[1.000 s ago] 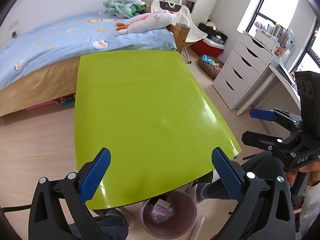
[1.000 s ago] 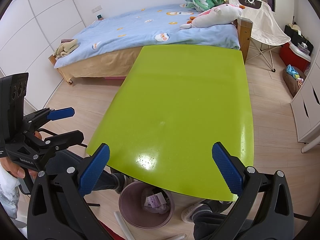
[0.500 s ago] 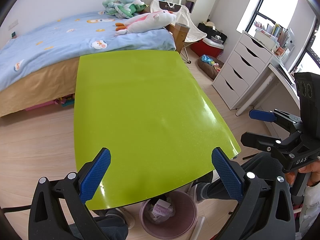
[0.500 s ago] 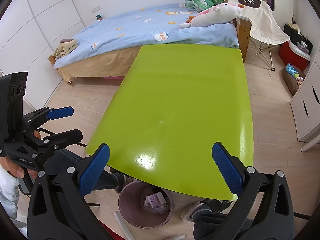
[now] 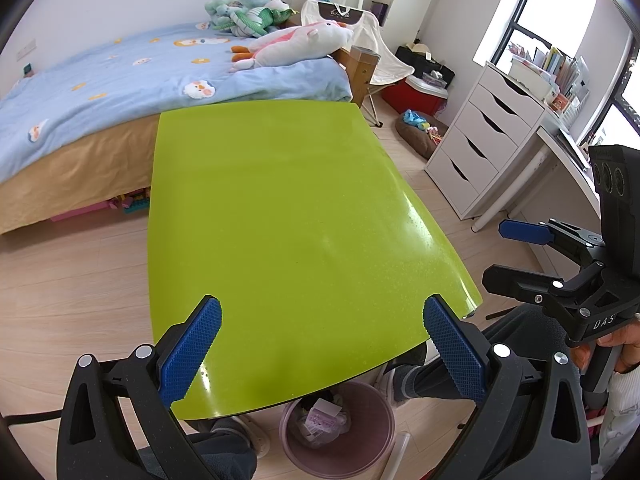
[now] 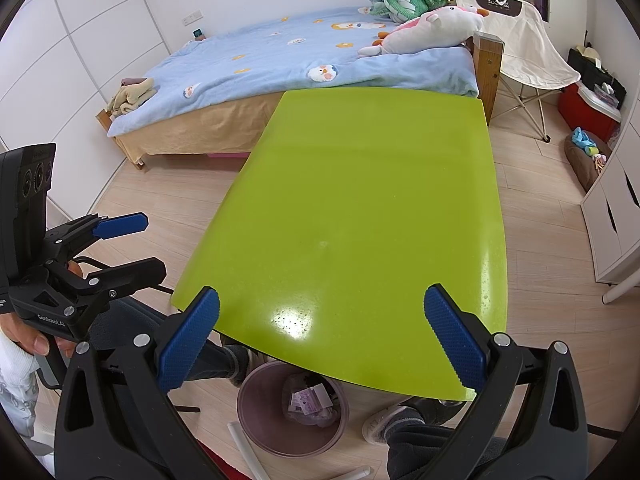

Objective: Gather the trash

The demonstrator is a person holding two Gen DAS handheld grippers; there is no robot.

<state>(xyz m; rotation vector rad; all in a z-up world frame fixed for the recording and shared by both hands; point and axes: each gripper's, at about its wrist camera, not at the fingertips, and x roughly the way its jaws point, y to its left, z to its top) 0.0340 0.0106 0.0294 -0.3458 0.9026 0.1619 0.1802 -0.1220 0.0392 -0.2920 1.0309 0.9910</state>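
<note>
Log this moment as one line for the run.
left hand-held gripper open | right hand-held gripper open | green table bare | bin holds trash

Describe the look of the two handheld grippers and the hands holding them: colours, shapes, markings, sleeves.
Both are matte black frames with silver screw heads. The left gripper and right gripper each carry two long fingers faced with blue textured pads. Seen side-on, the right gripper's body shows white "DAS" lettering and a black three-lens box on top. The hands are bare, with pale sleeves.
</note>
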